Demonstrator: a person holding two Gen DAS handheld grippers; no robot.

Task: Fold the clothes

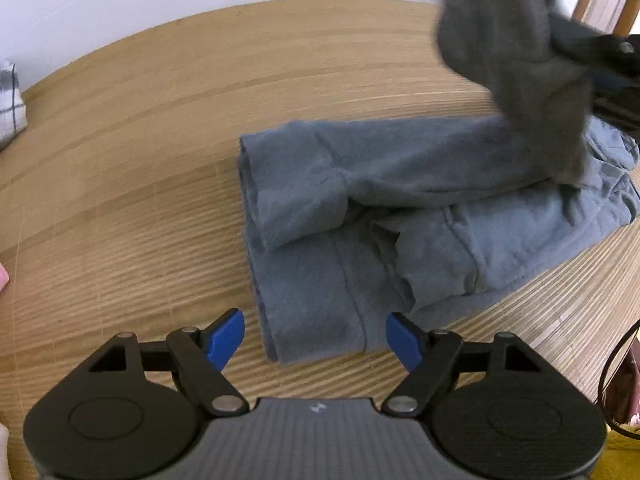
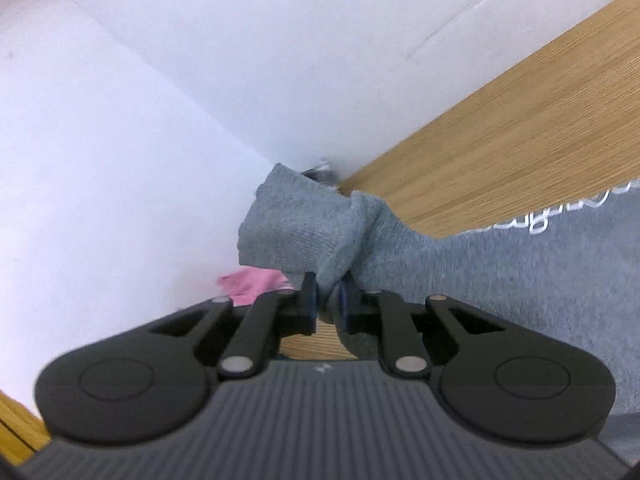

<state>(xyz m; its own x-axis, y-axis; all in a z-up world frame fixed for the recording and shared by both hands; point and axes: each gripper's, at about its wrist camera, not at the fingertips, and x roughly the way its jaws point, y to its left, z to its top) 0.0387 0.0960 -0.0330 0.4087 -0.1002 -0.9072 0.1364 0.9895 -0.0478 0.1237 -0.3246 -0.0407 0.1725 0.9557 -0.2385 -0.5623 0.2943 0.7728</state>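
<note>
The lifted grey sleeve (image 1: 516,60) is motion-blurred and runs off the left wrist view's top edge, hiding the sweatshirt's (image 1: 360,208) far right part. A checked cloth (image 1: 9,100) is cut by the left edge. White lettering (image 2: 560,208) on the garment is smeared, unreadable. A pink item (image 2: 252,284) sits half hidden behind the right gripper (image 2: 329,296).

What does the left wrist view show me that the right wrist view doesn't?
Only the left wrist view shows the open left gripper, empty above the near edge of the folded blue-grey garment on the wooden table, plus a checked cloth at the far left. Only the right wrist view shows the right gripper shut on a sleeve cuff, white lettering on the fabric, and something pink by the wall. Both show the lifted grey sleeve and the table.
</note>
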